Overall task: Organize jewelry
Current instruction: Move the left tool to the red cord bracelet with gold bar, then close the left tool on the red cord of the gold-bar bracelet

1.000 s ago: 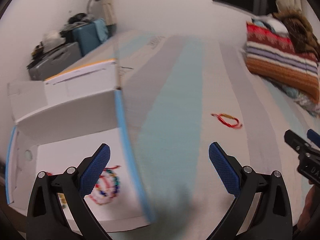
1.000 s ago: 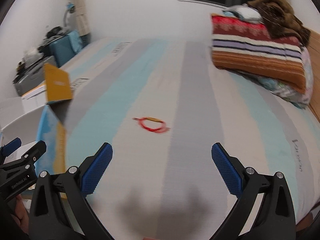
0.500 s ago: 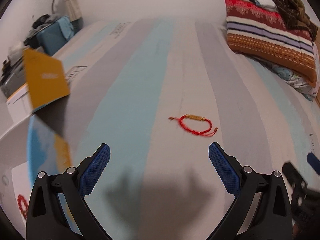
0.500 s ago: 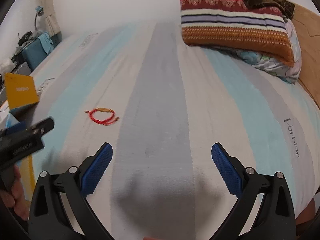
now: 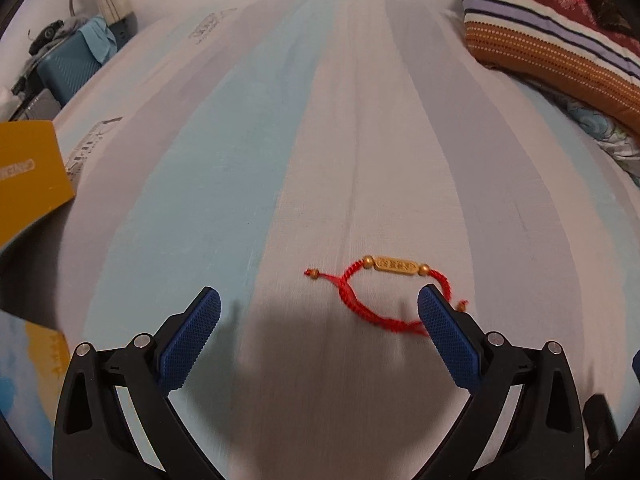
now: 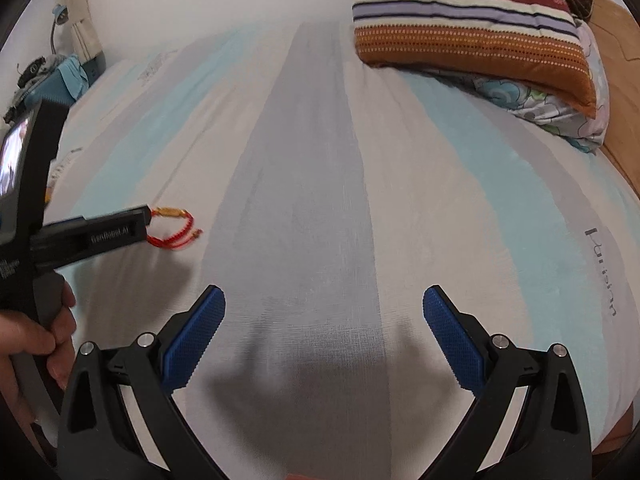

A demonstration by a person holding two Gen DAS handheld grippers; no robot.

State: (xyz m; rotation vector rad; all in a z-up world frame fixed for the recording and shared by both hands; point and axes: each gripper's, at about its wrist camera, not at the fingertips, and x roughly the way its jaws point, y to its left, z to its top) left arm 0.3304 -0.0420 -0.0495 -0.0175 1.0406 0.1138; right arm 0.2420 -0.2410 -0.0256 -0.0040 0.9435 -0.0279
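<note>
Left wrist view: left gripper (image 5: 318, 312), now arriving spread wide over red bracelet (image 5: 384, 292) at lower centre; pickup pending.

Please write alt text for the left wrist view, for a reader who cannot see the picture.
A red cord bracelet with a gold bar bead lies on a bed sheet striped in blue, grey and white. The open left gripper is just before it, its right blue pad overlapping the loop. A striped pillow lies at upper right.
</note>
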